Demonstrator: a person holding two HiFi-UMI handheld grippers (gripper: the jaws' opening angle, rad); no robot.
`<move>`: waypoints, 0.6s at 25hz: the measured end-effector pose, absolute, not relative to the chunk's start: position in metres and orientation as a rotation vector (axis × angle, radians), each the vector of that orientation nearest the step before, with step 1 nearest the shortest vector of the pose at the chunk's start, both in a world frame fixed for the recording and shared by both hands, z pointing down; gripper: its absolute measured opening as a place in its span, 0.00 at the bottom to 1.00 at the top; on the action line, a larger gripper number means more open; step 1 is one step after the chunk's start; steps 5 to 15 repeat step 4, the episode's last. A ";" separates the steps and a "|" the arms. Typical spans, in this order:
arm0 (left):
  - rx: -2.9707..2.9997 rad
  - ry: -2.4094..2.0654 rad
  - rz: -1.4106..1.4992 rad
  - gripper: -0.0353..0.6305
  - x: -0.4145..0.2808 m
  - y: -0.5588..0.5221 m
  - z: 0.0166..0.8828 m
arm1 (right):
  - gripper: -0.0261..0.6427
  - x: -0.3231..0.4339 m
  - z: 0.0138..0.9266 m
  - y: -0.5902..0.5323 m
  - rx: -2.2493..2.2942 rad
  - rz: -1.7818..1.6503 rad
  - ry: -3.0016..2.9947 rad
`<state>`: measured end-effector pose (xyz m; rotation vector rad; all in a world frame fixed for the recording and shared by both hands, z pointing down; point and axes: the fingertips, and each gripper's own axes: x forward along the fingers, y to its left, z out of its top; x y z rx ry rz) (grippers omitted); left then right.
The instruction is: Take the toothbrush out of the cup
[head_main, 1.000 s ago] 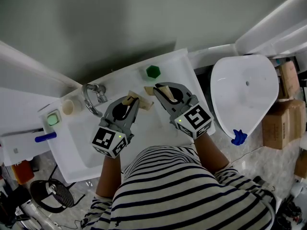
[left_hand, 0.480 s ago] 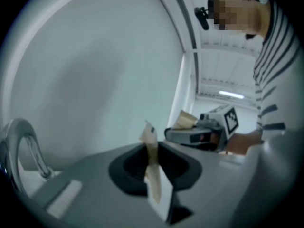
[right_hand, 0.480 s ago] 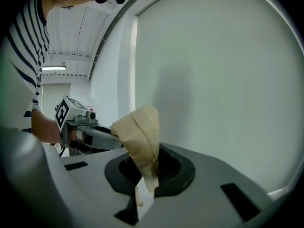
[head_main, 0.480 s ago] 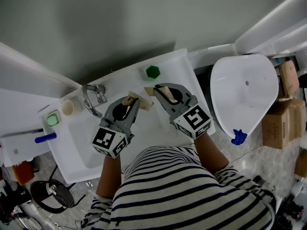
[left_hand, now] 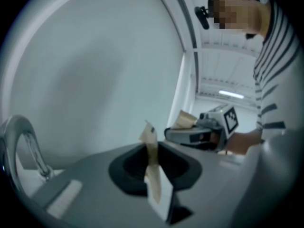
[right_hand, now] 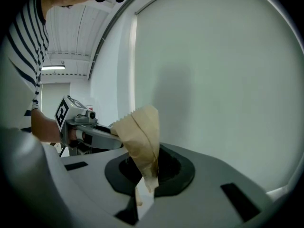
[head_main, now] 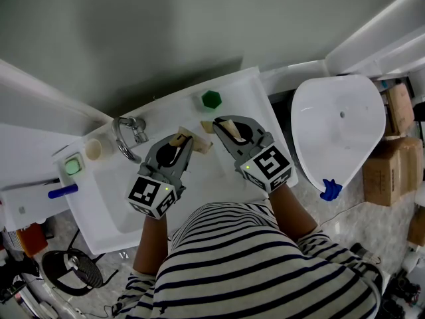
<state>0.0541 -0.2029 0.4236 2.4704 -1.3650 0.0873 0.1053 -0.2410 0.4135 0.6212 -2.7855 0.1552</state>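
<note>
Just tightened on a tan paper wrapper [right_hand: 138, 134]: right hand-held gripper [head_main: 221, 123], wrapper's long axis rising from the jaws and leaning toward the other gripper. Nothing else shifted from a second ago. Left hand-held gripper [head_main: 178, 139] pinched on a thin tan paper strip [left_hand: 152, 158], upright. Both over the white sink [head_main: 166, 105]. Toothbrush itself not discernible. Beige cup [head_main: 95, 149] upright beside the tap [head_main: 129, 128], well left.

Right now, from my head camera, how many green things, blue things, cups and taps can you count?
Green things: 2, hexagonal piece, pale square
Blue things: 2, handle, crumpled lump
Cups: 1, beige cup
Taps: 1, chrome tap
Total: 6
</note>
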 end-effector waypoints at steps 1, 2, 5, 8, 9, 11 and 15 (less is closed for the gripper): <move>2.470 -1.365 0.087 0.14 0.054 -0.203 0.423 | 0.07 0.106 0.414 -0.241 0.621 0.158 -2.784; 2.471 -1.365 0.087 0.14 0.055 -0.202 0.423 | 0.07 0.106 0.413 -0.240 0.620 0.160 -2.783; 2.471 -1.366 0.087 0.14 0.055 -0.202 0.422 | 0.07 0.106 0.413 -0.239 0.618 0.163 -2.782; 2.471 -1.366 0.087 0.14 0.055 -0.202 0.422 | 0.07 0.106 0.413 -0.239 0.618 0.163 -2.782; 2.471 -1.366 0.087 0.14 0.055 -0.202 0.422 | 0.07 0.106 0.413 -0.239 0.618 0.163 -2.782; 2.471 -1.366 0.087 0.14 0.055 -0.202 0.422 | 0.07 0.106 0.413 -0.239 0.618 0.163 -2.782; 2.471 -1.366 0.087 0.14 0.055 -0.202 0.422 | 0.07 0.106 0.413 -0.239 0.618 0.163 -2.782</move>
